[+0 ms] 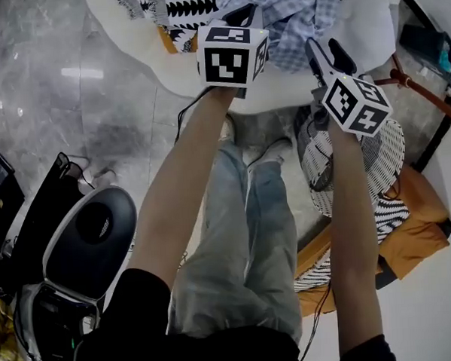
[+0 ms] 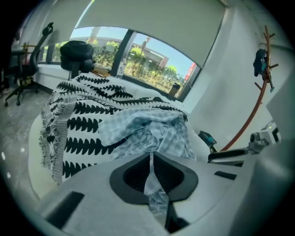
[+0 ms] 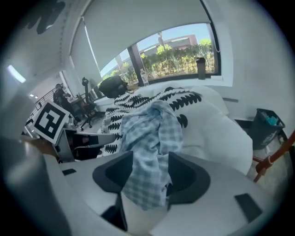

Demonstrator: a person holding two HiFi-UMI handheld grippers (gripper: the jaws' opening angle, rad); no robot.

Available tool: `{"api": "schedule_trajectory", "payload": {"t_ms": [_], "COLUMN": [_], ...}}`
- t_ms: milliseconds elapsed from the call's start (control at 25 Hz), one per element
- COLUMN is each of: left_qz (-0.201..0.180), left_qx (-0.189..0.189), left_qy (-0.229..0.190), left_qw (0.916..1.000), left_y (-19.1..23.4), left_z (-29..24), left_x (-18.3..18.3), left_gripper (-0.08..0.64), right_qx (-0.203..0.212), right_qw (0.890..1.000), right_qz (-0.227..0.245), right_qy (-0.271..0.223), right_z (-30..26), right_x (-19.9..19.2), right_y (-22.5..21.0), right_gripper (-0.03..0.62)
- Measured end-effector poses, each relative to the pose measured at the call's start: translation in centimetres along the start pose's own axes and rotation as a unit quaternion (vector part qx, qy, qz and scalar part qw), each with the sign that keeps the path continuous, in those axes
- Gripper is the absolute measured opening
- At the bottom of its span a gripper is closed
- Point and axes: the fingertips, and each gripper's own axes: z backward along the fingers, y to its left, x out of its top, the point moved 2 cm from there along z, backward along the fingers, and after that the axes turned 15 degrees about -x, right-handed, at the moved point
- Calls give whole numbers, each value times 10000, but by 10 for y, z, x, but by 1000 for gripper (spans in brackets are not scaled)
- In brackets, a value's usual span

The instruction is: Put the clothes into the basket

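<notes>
Clothes in the head view: a blue checked shirt point(image 1: 300, 17) lies crumpled on a white rounded cushion point(image 1: 131, 37), next to a black-and-white patterned blanket point(image 1: 190, 8). Both of the person's bare forearms reach up the picture toward it. The left gripper point(image 1: 242, 16) has its tips at the shirt's edge. The right gripper point(image 1: 332, 61) is just beside it, at the shirt's lower corner. Under the right forearm a white mesh basket point(image 1: 393, 141) stands on the floor by the person's right leg, with black-and-white cloth in it and an orange cloth point(image 1: 413, 238) beside it. The shirt is well apart from the basket.

In the left gripper view, the left gripper point(image 2: 151, 162) has its jaws pressed together on a thin fold of the shirt point(image 2: 152, 126). The fold runs up between them into the bunched cloth ahead. The blanket point(image 2: 87, 115) lies draped behind and to the left.

In the right gripper view, the right gripper point(image 3: 147, 177) has its jaws standing wide apart. A broad hanging fold of the shirt point(image 3: 152, 122) lies loose in the gap between them, not pinched. The blanket point(image 3: 177, 99) and the cushion point(image 3: 216, 131) lie beyond. The left gripper's marker cube point(image 3: 48, 120) shows at the left edge.
</notes>
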Motion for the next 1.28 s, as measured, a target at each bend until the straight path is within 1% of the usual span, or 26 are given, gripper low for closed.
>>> {"api": "schedule_trajectory", "payload": {"t_ms": [40,80,120,160,240,360,440,480,520,560,600,640,680,760,840,960,1080,1280], "left_qz": [-99,-208,-289,-331,-352,-411,-519,-550,-555,-541,-518,-490,-466,-471,-504,-548,-647,-760], "left_qx": [-84,-157,-225,-292,-420,-614,-653,-647,-647,-667,-713,-780,-847,-923,-1053,-1280,-1288,-1303], "left_qy": [71,180,313,443,602,728,800,811,810,815,841,887,940,1035,1044,819,567,226], "left_qw": [9999,9995,9988,9980,9967,9946,9933,9931,9931,9930,9926,9918,9909,9892,9877,9869,9879,9883], "left_y": [3,6,10,13,18,19,21,23,23,22,19,14,9,-2,-21,-54,-84,-146], "left_z": [-5,-10,-15,-20,-28,-42,-48,-50,-50,-49,-47,-44,-41,-30,-16,9,36,72], "left_x": [-2,-5,-9,-14,-23,-33,-36,-36,-35,-34,-35,-37,-40,-44,-43,-34,-24,-18], "left_gripper": [12,29,126,202,234,241,240,239,239,238,209,126,59,46,43,41,41,41], "right_qx": [-35,-75,-93,-78,-35,0,171,294,389,456,523,614,730,1012,1300,1607,1749,1902], "right_qw": [9999,9997,9995,9995,9996,9992,9987,9983,9980,9977,9972,9965,9957,9939,9913,9864,9816,9727], "right_qz": [38,91,139,156,76,42,105,109,130,179,241,287,292,152,-55,-185,-203,-302], "right_qy": [106,197,254,274,272,402,479,487,479,469,473,488,496,415,179,-296,-742,-1291], "right_z": [-9,-17,-24,-30,-36,-43,-48,-48,-47,-45,-41,-37,-31,-14,10,52,94,167], "right_x": [-3,-6,-9,-10,-11,-20,-25,-24,-22,-20,-19,-18,-16,-8,6,31,47,58], "right_y": [-2,-5,-7,-8,-11,-11,-4,2,7,13,18,25,32,45,55,61,58,42], "right_gripper": [214,234,243,252,266,268,267,225,147,88,66,58,54,51,49,49,49,48]}}
